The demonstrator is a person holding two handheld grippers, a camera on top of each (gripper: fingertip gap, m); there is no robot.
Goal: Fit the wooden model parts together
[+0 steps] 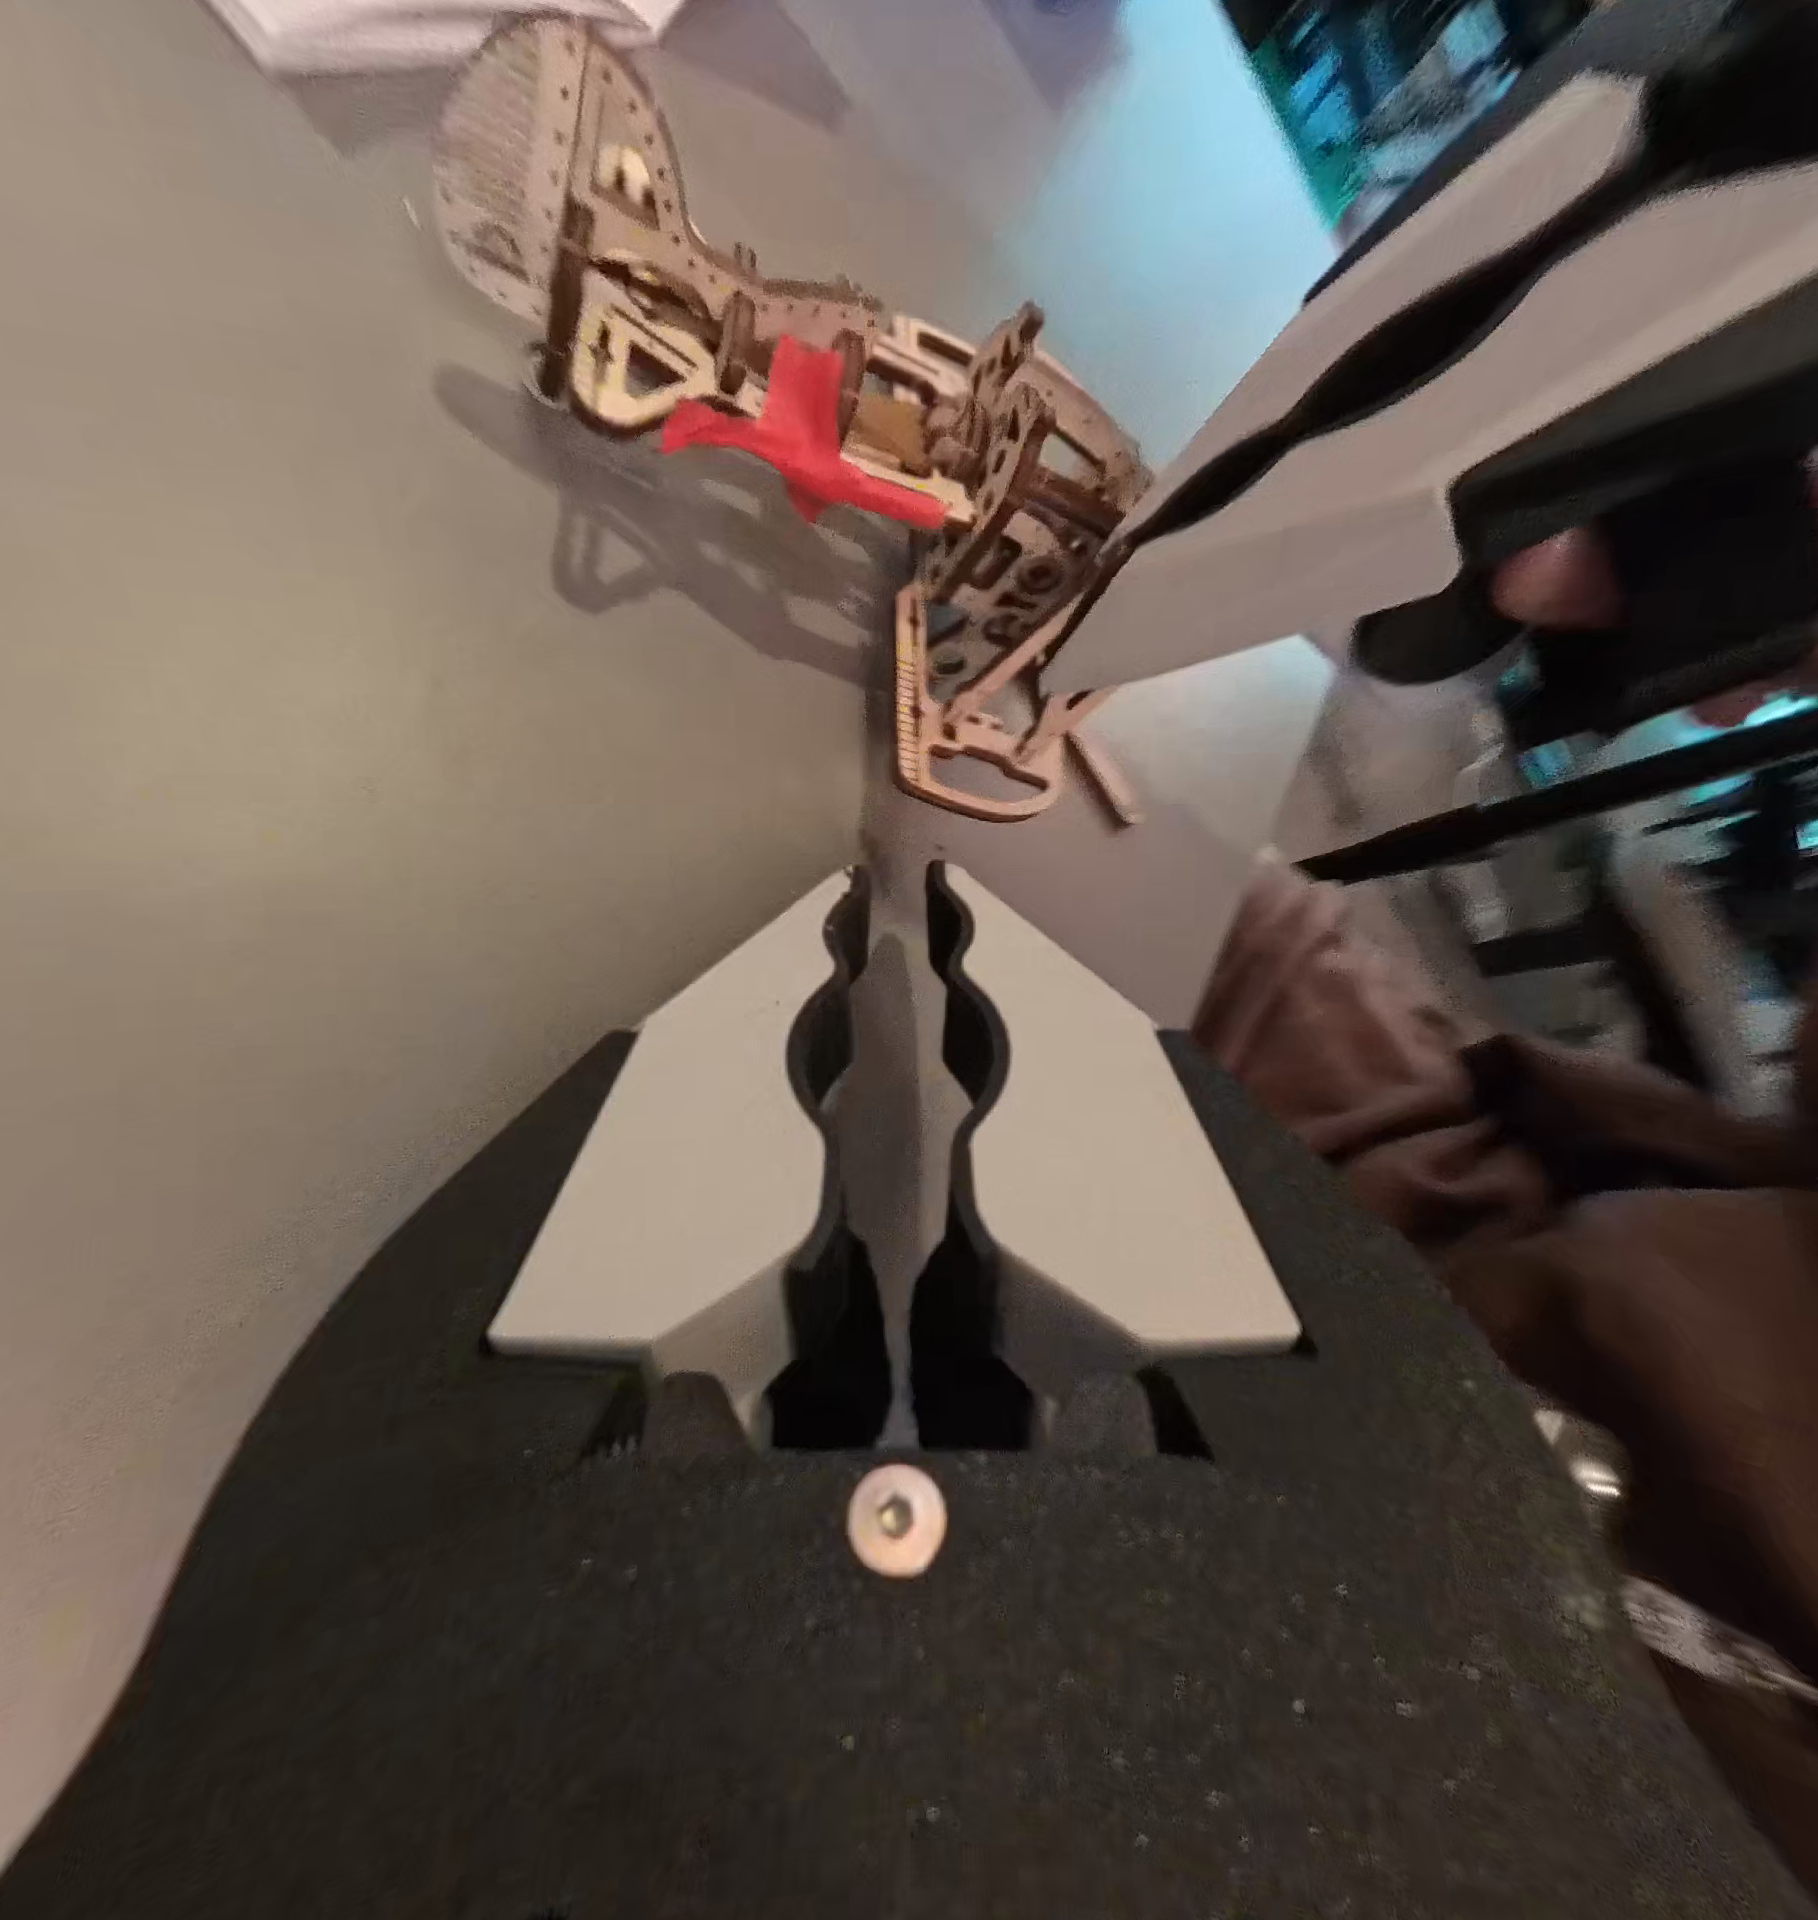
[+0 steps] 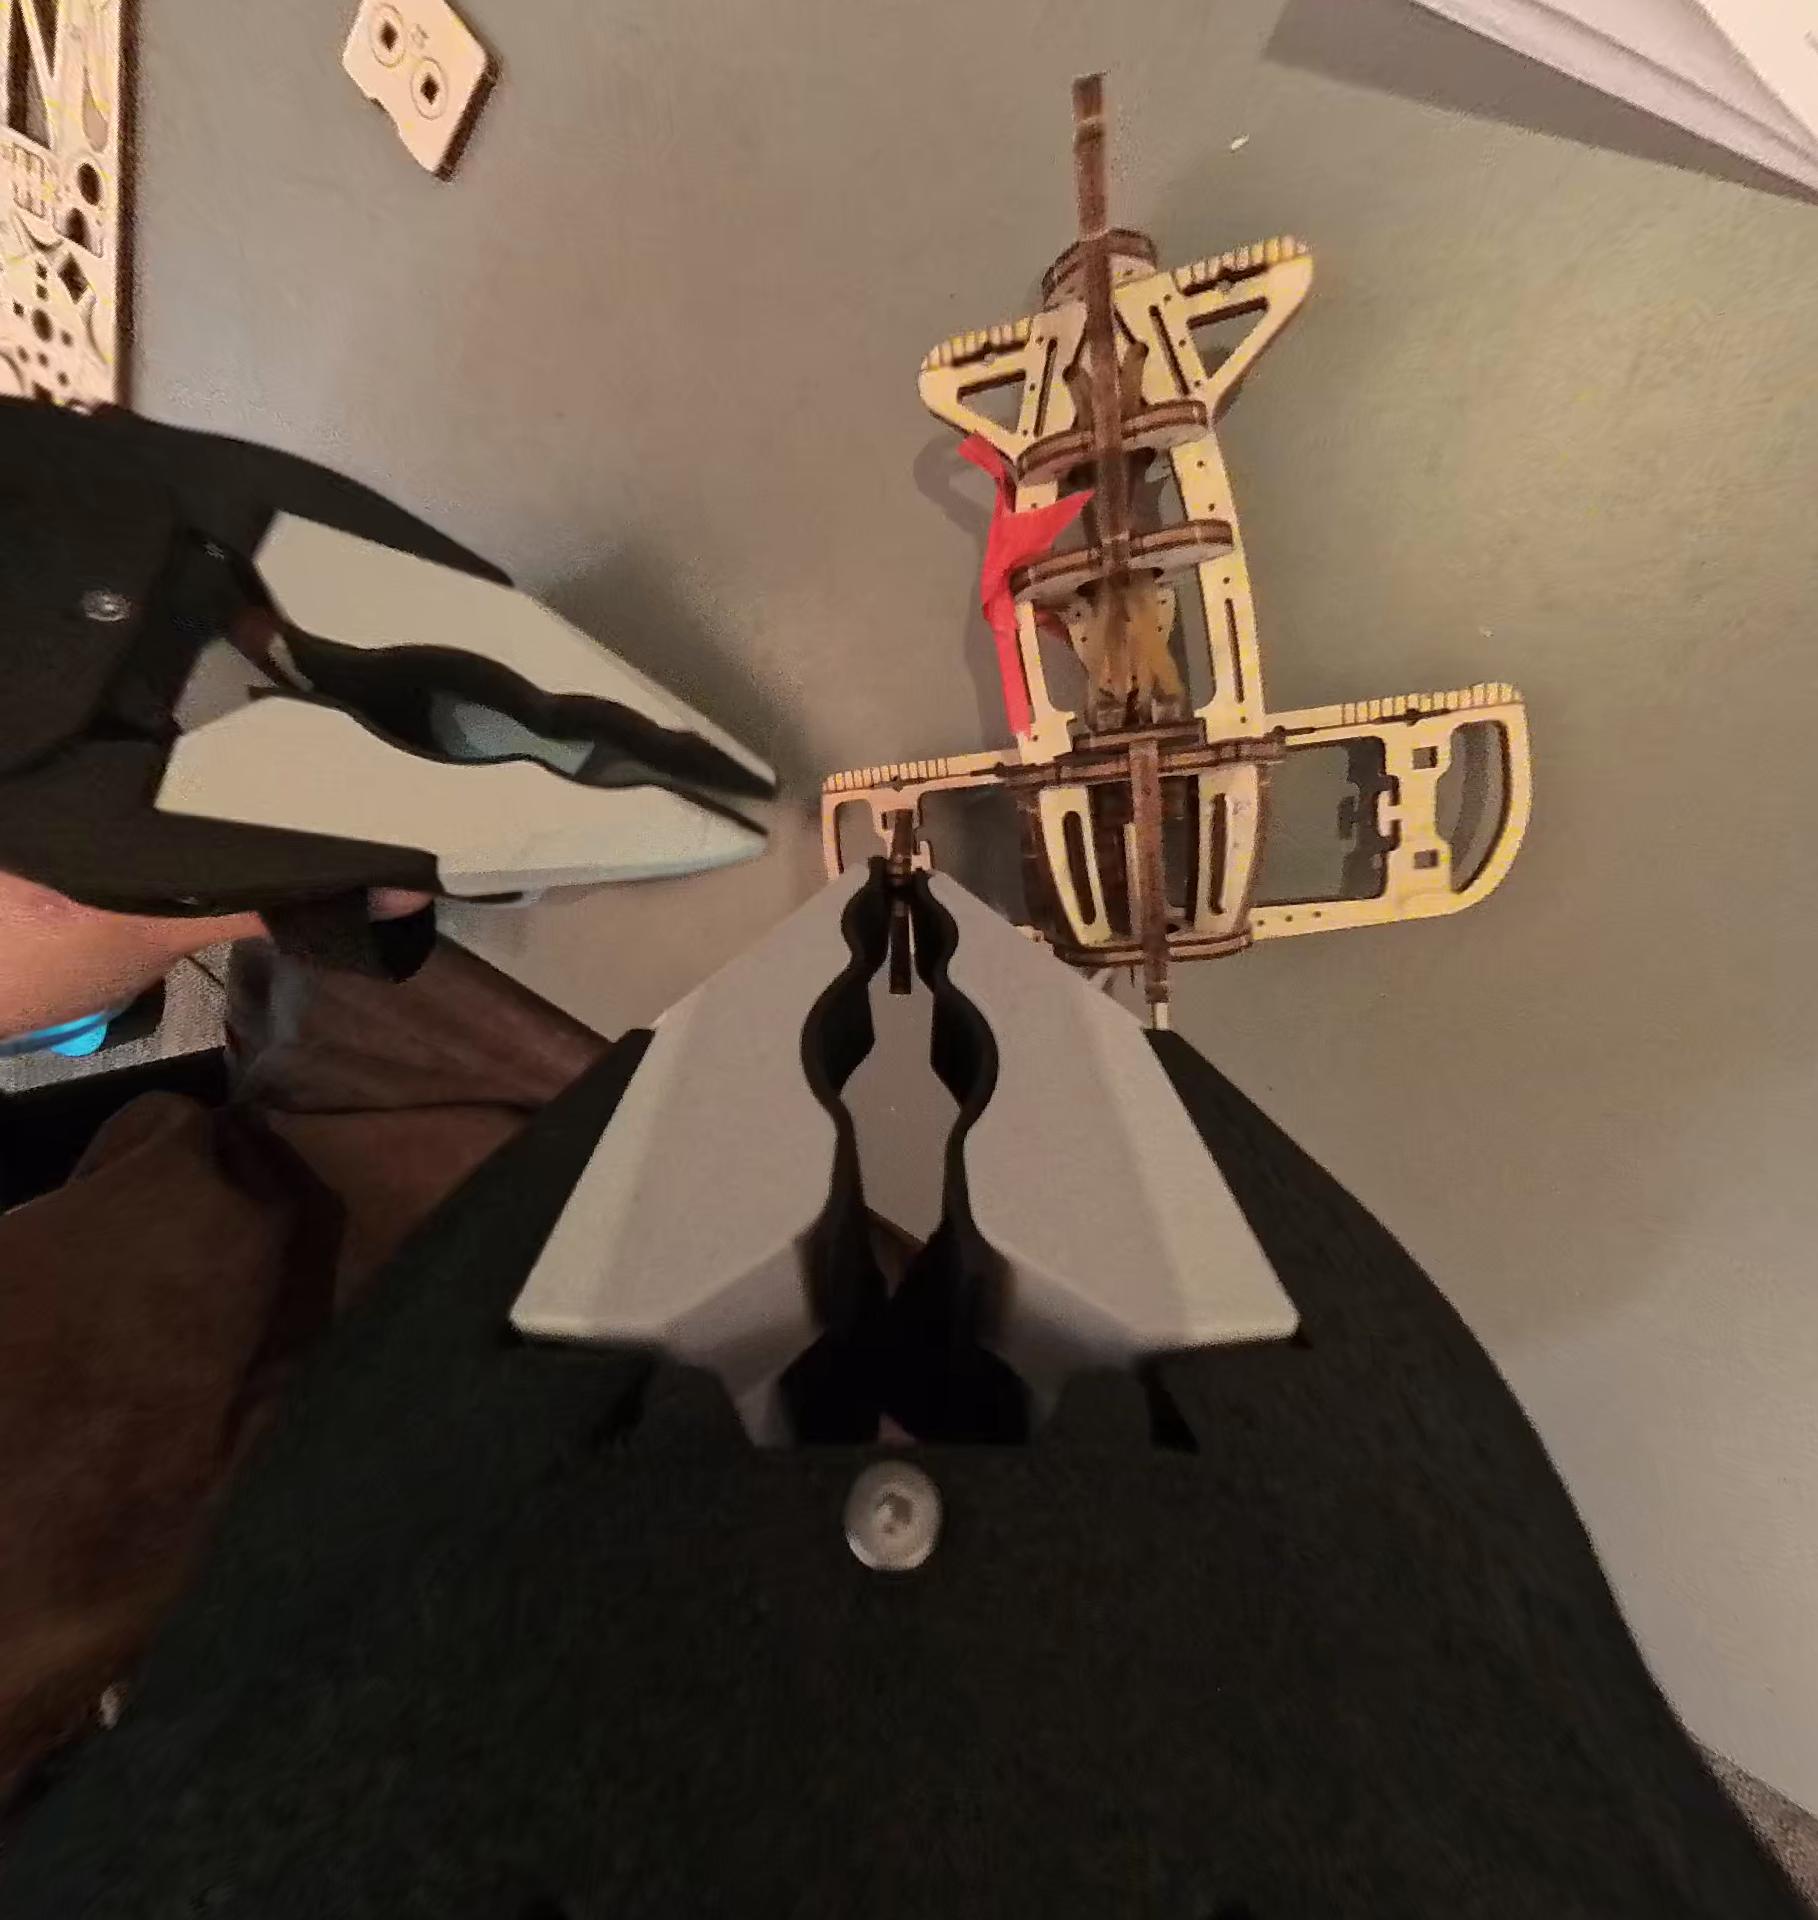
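**A:** What lies at the far left of the right wrist view?

**B:** A cut-out plywood sheet (image 2: 37, 197) lies on the grey table (image 2: 624, 364), and near it a small loose plywood plate with two holes (image 2: 419, 81). Below them the left gripper (image 2: 765, 805) comes in from the left. Its fingers are almost together, with only a thin gap at the tips, and nothing is between them. The tips are just beside the left wing end of the wooden aeroplane model (image 2: 1144, 665); I cannot tell if they touch it.

**A:** And the right gripper?

**B:** The right gripper (image 2: 900, 883) is clenched on a small dark wooden pin (image 2: 900, 914), which stands upright between the fingertips. The pin's top is at the edge of the model's left wing. The model itself lies on the table to the right of the fingers, with a red tape strip (image 2: 1009, 582) on its body.

**A:** What does the left wrist view add?

**B:** The left gripper (image 1: 897, 873) has nothing in it, its tips nearly closed. The model (image 1: 780, 416) is ahead of them, a little apart. At the right, the right gripper (image 1: 1081, 644) reaches the model's wing frame; the picture is blurred there.
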